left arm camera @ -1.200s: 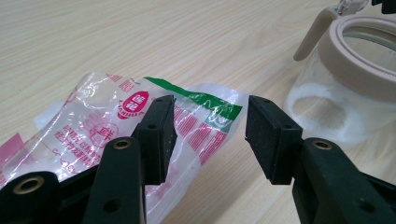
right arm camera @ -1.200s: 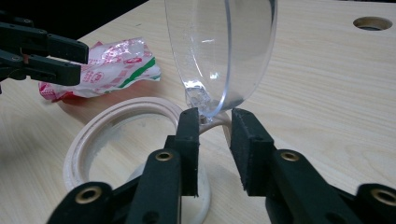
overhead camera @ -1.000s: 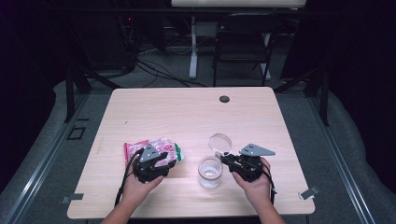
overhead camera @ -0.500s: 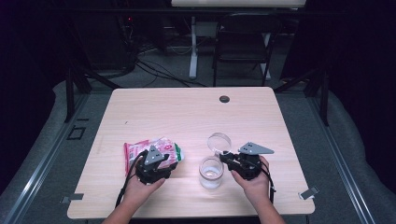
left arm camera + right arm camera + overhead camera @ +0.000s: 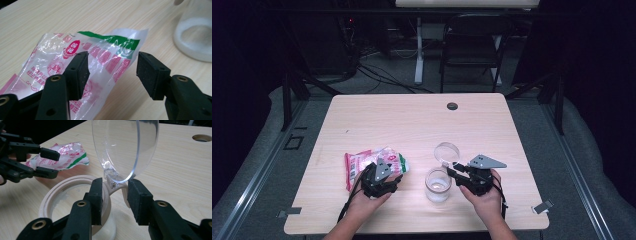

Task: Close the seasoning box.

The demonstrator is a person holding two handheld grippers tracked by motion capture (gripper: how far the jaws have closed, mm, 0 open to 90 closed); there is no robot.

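High view: the left gripper [image 5: 384, 176] sits at the near end of the bag [image 5: 362, 164]; the jar [image 5: 438, 185] stands just right of it, with bare table [image 5: 412, 120] beyond.

Left gripper view: jaws, just opening, straddle the bag [image 5: 82, 57] corner without pressing.

Right gripper view: the right gripper [image 5: 115, 195], jaws just opening, brackets the hinge of the upright lid [image 5: 125, 147] loosely.

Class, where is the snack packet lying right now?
In the high view, the snack packet lies flat on the table's near-left part, before the left tool, left of the jar.
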